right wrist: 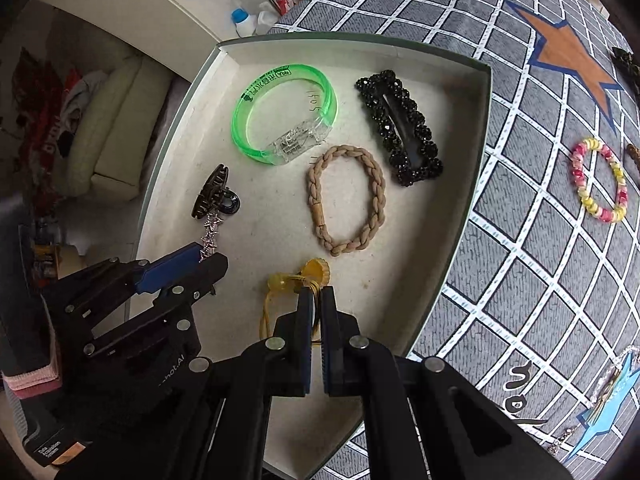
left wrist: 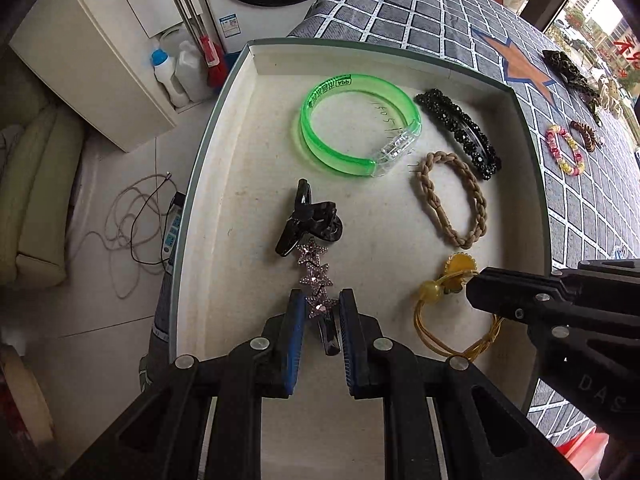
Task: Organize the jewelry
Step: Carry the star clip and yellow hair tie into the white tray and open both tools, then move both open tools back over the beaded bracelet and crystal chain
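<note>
bracelet (right wrist: 285,115), braided tie (right wrist: 346,200), beaded clip (right wrist: 400,128) nearby

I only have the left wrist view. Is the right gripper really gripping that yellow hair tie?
Observer: Yes. The right wrist view shows the right gripper shut on the cord of the yellow tie.
Operator: Anything still out on the cloth near it?
Observer: A thin chain lies across a blue star patch on the cloth.
Operator: The beaded clip looks like a bar here.
Observer: From the right wrist view, the beaded clip is a rectangular frame with a bar down its middle.
</note>
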Motion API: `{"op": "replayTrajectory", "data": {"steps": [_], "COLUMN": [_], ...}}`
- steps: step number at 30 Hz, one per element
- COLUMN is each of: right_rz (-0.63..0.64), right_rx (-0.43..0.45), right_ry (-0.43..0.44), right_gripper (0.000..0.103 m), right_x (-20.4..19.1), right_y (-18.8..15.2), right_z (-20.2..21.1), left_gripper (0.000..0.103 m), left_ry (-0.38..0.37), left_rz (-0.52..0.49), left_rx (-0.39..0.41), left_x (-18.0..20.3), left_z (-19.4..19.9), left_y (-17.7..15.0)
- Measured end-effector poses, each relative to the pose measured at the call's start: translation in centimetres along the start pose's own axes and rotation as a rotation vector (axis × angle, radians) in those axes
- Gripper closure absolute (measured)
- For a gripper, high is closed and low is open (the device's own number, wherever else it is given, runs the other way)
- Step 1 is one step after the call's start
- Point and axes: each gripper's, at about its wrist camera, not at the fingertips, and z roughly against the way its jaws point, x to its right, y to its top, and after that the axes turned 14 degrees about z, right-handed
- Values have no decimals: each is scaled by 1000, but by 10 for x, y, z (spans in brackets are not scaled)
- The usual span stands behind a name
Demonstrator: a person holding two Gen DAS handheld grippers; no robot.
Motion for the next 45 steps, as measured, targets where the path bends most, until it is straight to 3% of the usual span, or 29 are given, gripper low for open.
{"op": "replayTrajectory", "data": {"steps": [12, 24, 27, 29, 34, 35, 36, 38, 45], "right_rz": [-12, 2, -1, -10, -51, -57, -63, -78, -165], "right_rx": [10, 4, 22, 43, 115, 127, 136, 149, 150], "right_ry": [-66, -67, -74, -77, -57, -58, -59, -65, -85], "right_gripper": [99, 98, 80, 63, 63, 63, 63, 63, 62], "right_x": [17, 13, 16, 18, 22, 23, 24, 28, 49], "right_y": [20, 25, 30, 32, 35, 34, 32, 27, -15], "right_z": [-3, -1, 6, 14, 41, 47, 52, 59, 80], "left_gripper": [79, 79, 79, 79, 78, 70, 35, 1, 1], "left_ry": [2, 20, 24, 26, 33, 39, 42, 46, 56], "left_rz": [-1, -7, -8, -6, -32, -39, -43, -28, -70], "left_rx": [43, 25, 22, 20, 28, 28, 27, 68, 80], "left_x": [14, 14, 14, 13, 17, 18, 19, 18, 30], "left_z": [-5, -1, 2, 5, 12, 13, 14, 22, 35], "left_y": [24, 20, 19, 18, 16, 16, 15, 14, 16]}}
